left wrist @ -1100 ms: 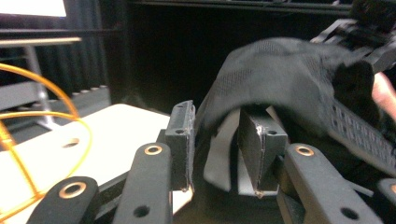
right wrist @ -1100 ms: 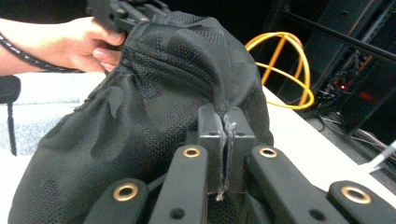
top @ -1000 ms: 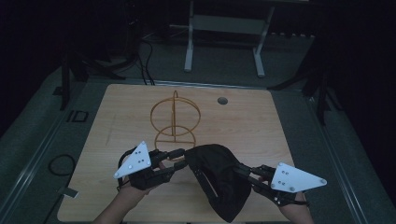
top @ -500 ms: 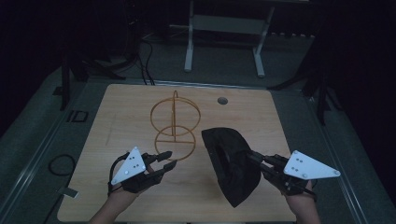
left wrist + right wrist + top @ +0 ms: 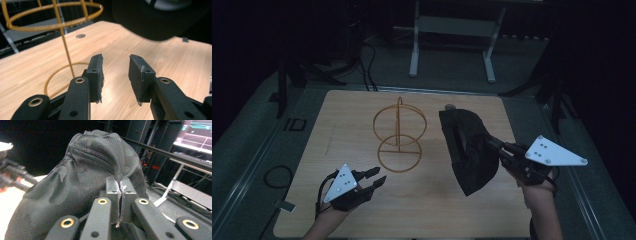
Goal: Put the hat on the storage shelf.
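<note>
Two tools: right tool [image 5: 492, 146] pinches the black cap [image 5: 469, 150] above the counter's [image 5: 432, 210] right edge; left tool [image 5: 379, 177], just opening, stands spread, empty, near its front-left corner.

table [image 5: 362, 210]: wire stand [image 5: 399, 135] centre | cap [image 5: 469, 147] right of it, off table | left gripper [image 5: 377, 181] front-left

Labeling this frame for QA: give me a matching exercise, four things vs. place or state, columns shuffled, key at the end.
Things:
1. left tool
2. right tool
3. black cap
4. gold wire stand

States:
A. upright on the table, untouched
B. open, nothing between its jaws
C. lifted above the table, hanging from one tool
D. clamped shut on fabric

Pairs: 1-B, 2-D, 3-C, 4-A
</note>
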Tool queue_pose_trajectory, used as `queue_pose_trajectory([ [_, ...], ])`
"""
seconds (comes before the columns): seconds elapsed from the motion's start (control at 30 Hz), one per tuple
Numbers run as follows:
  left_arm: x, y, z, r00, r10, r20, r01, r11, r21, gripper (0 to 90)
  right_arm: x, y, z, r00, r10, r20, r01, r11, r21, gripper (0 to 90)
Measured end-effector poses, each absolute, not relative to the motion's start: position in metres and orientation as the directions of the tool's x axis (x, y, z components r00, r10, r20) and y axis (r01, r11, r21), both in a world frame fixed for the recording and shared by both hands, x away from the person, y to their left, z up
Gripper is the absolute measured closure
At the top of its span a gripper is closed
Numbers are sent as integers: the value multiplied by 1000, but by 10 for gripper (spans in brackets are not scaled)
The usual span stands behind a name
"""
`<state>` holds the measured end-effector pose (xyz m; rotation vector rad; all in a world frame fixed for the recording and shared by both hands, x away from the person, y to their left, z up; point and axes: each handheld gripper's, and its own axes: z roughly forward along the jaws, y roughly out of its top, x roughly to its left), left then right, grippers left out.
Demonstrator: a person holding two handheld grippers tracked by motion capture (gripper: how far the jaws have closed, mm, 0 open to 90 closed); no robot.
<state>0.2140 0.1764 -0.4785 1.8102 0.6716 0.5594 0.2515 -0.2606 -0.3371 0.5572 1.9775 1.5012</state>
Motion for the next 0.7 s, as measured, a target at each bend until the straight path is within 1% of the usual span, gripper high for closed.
queue_pose_trajectory([
  [0.13,212,179,-487,723,690,42,207,-273,940,516,263,-254,-327,-728,655,-202,-20,274,962,880],
  [0.17,212,179,-489,720,693,41,214,-277,937,455,266,-252,-325,-725,657,-205,-22,275,961,880],
  [0.2,212,179,-491,722,691,34,220,-276,936,410,269,-250,-323,-721,660,-209,-24,278,960,880],
  [0.23,211,180,-494,727,687,24,227,-272,935,388,272,-248,-321,-722,660,-210,-23,280,960,880],
  [0.3,212,180,-498,726,687,15,243,-277,930,284,278,-243,-318,-717,663,-213,-25,281,959,881],
  [0.43,211,180,-506,704,710,16,258,-277,925,139,286,-235,-315,-716,667,-206,-20,275,961,880],
  [0.47,210,182,-510,681,732,10,268,-262,927,139,289,-232,-314,-717,668,-199,-16,269,963,880],
  [0.5,210,184,-513,673,739,3,275,-254,927,93,295,-227,-313,-715,671,-198,-16,268,963,880],
  [0.6,210,189,-519,646,763,-13,294,-233,927,28,303,-218,-311,-714,671,-200,-12,274,962,880],
  [0.7,207,192,-523,634,774,-12,293,-225,929,27,311,-207,-308,-710,671,-213,-10,293,956,881],
])
